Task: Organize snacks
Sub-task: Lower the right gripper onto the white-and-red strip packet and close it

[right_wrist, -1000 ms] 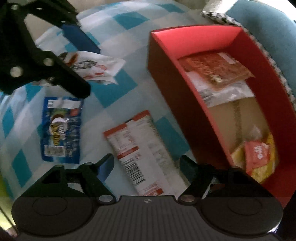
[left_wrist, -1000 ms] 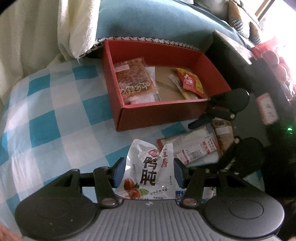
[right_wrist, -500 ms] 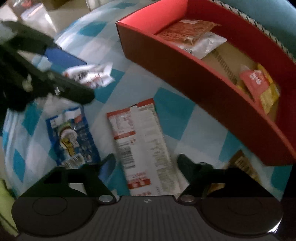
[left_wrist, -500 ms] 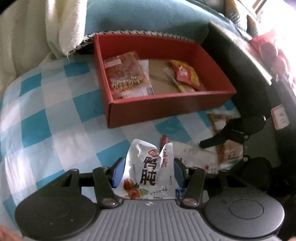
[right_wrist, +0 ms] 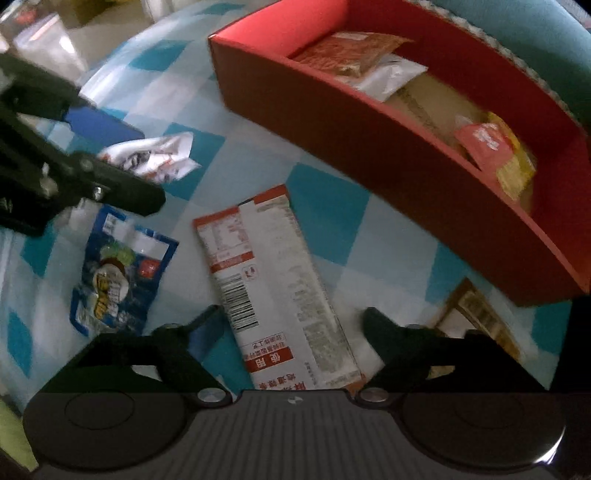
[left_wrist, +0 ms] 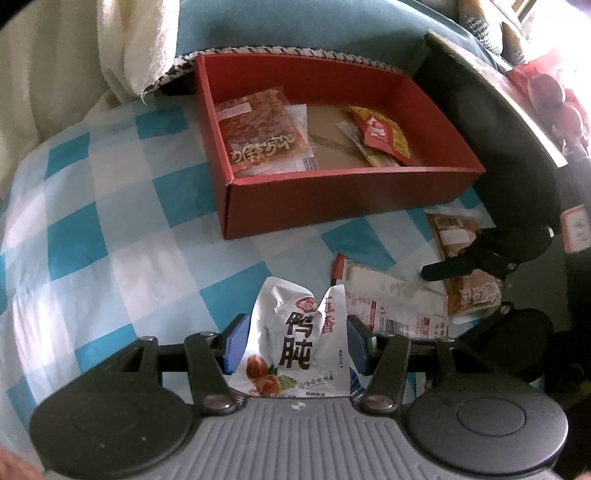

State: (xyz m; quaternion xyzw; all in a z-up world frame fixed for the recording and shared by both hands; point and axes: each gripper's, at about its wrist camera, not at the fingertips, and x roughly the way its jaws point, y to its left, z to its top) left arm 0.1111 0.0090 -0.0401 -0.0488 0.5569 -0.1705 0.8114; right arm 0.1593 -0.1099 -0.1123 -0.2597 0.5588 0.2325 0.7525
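Snack sorting, partway through. The red box (left_wrist: 332,206) sits on the blue-and-white checked cloth (left_wrist: 92,221), against a teal cushion (left_wrist: 295,26). Already inside the box: a brown-red snack packet (left_wrist: 262,133) at its left end with a white packet (right_wrist: 388,74) under it, and a small red sachet (left_wrist: 376,131) over yellow ones toward the right. Much of the cardboard floor of the box is bare.

Left hand-held gripper (left_wrist: 293,341): clenched on a white pouch with black characters (left_wrist: 295,343), blue pads pressing its two sides. The pouch stands crumpled between the jaws, short of the box's near wall. Judged as picked, not yet delivered.

Right hand-held gripper (right_wrist: 291,319): jaws closing, astride the long white-and-red packet (right_wrist: 273,280) that lies flat on the cloth just in front of the box. The fingertips are at either side of the packet and do not yet appear to press it; no grip yet.

Still loose on the cloth:
- the long white-and-red packet, between the right jaws
- a blue packet (right_wrist: 118,273), left of it in the right wrist view
- a brown packet (left_wrist: 465,266) near the box's right corner, partly under the right gripper's finger

Estimate: roughly half the snacks are boxed; four remain outside, two of them under the grippers.
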